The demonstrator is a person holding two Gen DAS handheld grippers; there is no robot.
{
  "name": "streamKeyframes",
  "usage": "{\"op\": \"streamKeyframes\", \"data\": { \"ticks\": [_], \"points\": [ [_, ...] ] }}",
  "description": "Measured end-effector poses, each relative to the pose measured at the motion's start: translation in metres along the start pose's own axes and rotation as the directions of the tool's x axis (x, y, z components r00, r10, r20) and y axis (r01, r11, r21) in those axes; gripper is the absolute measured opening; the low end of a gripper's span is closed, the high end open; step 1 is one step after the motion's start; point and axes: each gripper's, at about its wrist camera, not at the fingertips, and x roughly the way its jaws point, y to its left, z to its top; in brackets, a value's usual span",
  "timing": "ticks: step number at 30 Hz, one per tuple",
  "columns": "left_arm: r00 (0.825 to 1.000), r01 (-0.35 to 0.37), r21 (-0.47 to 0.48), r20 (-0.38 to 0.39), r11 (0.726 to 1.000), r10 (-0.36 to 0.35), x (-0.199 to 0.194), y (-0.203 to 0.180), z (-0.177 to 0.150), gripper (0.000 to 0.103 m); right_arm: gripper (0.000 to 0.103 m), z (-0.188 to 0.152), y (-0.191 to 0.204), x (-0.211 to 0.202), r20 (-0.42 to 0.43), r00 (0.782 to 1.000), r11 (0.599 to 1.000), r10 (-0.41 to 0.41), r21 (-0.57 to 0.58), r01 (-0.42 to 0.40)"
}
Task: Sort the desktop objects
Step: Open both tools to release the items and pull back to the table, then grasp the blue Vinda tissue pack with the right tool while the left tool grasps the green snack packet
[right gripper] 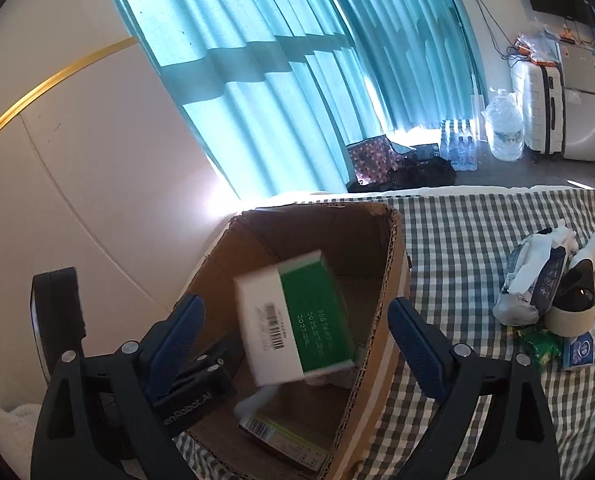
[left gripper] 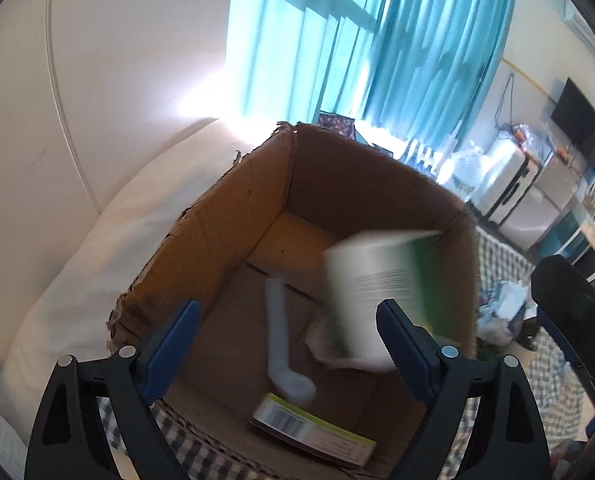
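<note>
Checked cloth covers the work surface, with teal curtains behind and a cardboard box set directly ahead of both claws. We see the left gripper spread wide and empty above the box mouth; the right gripper is likewise spread, pinching nothing. Between and just beyond the right gripper's fingers a green-and-white carton appears tilted and motion-blurred over the box interior, touching neither pad, so we judge it to be dropping in. Below the left gripper, on the box floor, lie a pale plastic spoon-shaped piece and a flat yellow-edged packet. Well to the right of the right gripper, a heap remains on the cloth: a crumpled wipes pack, a tape roll, a small green sachet and a blue packet. We judge these to be light. The pack looks soft and should yield under the pads, so it is best pinched across its bulk; the tape roll looks stiff and is best taken across its rim. The sachet, thin and probably slippery, calls for a low pinch at its edge.
</note>
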Motion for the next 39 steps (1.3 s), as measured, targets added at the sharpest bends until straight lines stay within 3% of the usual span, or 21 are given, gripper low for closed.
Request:
{"op": "streamKeyframes", "data": {
  "ticks": [3,7,12,18,26,32,39],
  "points": [
    [1.000,-0.018,0.021,0.005,1.000,0.018,-0.010,-0.006,-0.005,0.093,0.093,0.002,-0.005,-0.015,0.014,1.000,1.000,-0.019,0.014,0.019],
    [1.000,0.016,0.029,-0.004,0.999,-0.016,-0.026,-0.021,-0.018,0.095,0.093,0.002,-0.022,-0.048,0.051,0.998,0.998,-0.047,0.044,0.045],
    [0.999,0.040,0.047,0.014,0.998,-0.040,-0.044,-0.044,-0.041,0.100,0.093,-0.012,-0.060,-0.104,0.096,0.983,0.988,-0.153,0.039,0.150],
    [0.997,0.080,0.068,-0.020,0.994,-0.079,-0.051,-0.085,-0.071,0.103,0.093,-0.038,-0.134,-0.160,0.088,0.946,0.950,-0.311,0.040,0.308],
    [0.993,0.097,0.200,-0.078,0.975,-0.083,-0.041,-0.172,-0.115,0.103,0.093,-0.049,-0.234,-0.216,0.097,0.882,0.883,-0.460,0.158,0.443],
    [0.992,0.101,0.298,-0.096,0.949,-0.076,-0.015,-0.228,-0.137,0.103,0.093,-0.063,-0.292,-0.235,0.086,0.876,0.852,-0.474,0.298,0.431],
    [0.995,0.076,0.350,-0.090,0.934,-0.047,0.035,-0.261,-0.149,0.103,0.093,-0.066,-0.310,-0.209,0.040,0.894,0.867,-0.446,0.267,0.421]
  ]
}}
